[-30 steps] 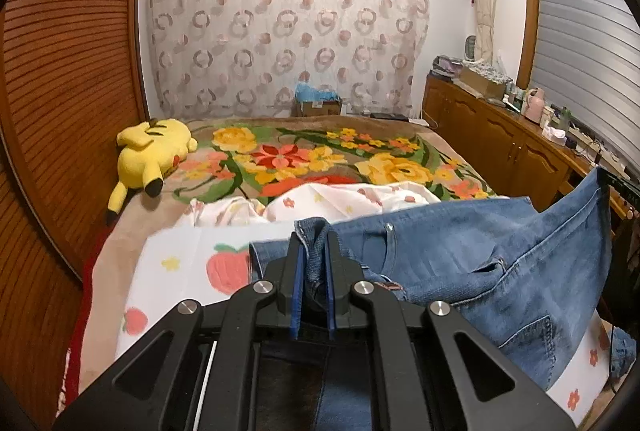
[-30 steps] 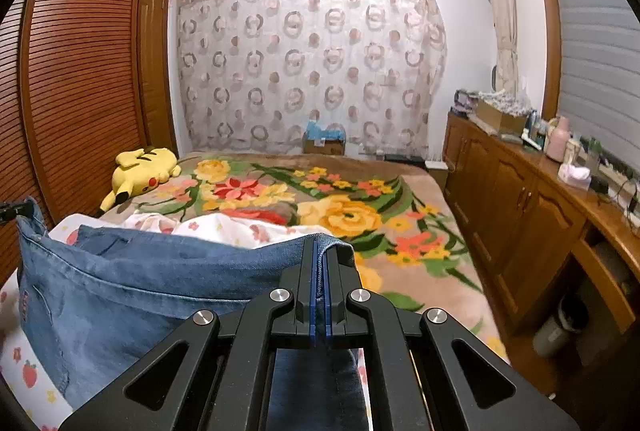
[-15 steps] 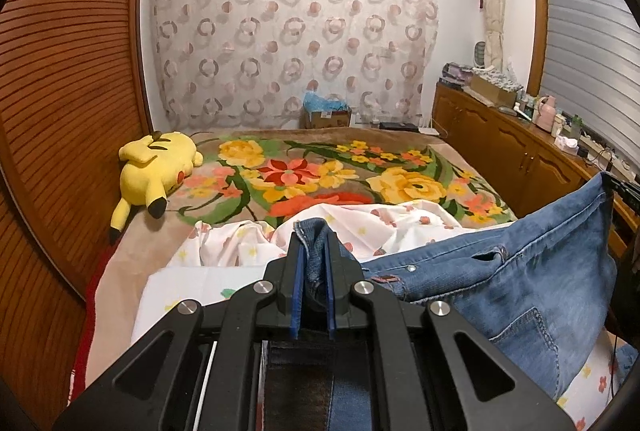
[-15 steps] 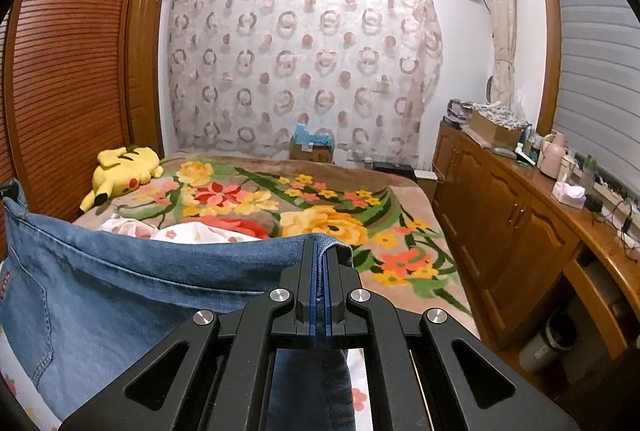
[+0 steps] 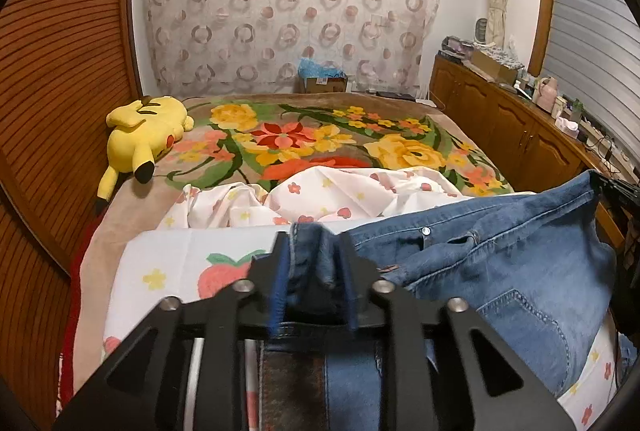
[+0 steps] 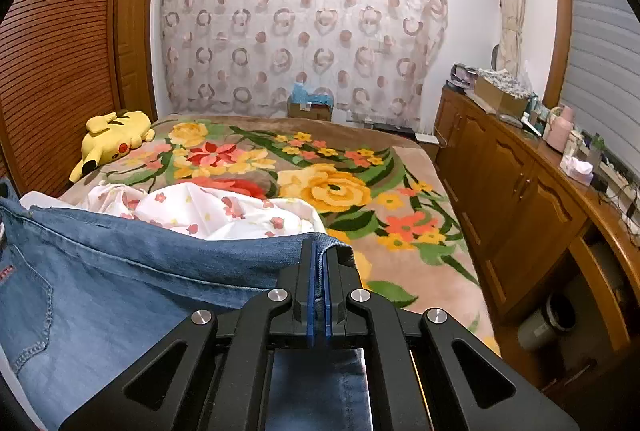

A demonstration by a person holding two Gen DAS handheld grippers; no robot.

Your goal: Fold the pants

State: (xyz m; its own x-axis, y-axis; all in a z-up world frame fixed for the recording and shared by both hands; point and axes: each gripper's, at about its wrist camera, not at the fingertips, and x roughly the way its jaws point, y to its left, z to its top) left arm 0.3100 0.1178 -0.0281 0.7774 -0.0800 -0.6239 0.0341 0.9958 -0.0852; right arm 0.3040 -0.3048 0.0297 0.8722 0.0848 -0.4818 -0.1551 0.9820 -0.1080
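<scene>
Holding floppy, heavyish blue denim pants [image 5: 500,255] by the waistband: our right gripper [image 6: 319,263] stays pinched on one end, our left gripper [image 5: 314,259] is opening around the bunched other end.

Jeans [image 5: 500,263] btwn opening left tongs [image 5: 314,263]

Both grippers, left gripper [image 5: 313,263] and right gripper [image 6: 319,271], were matte black, angular linkages with silver screws and blue finger pads [image 6: 311,291].

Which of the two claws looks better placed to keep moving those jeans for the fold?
The right gripper, probably. It is shut on the jeans at the waistband. The left gripper has its jaws opening, with denim loose between them, so it seems to be letting go.
</scene>
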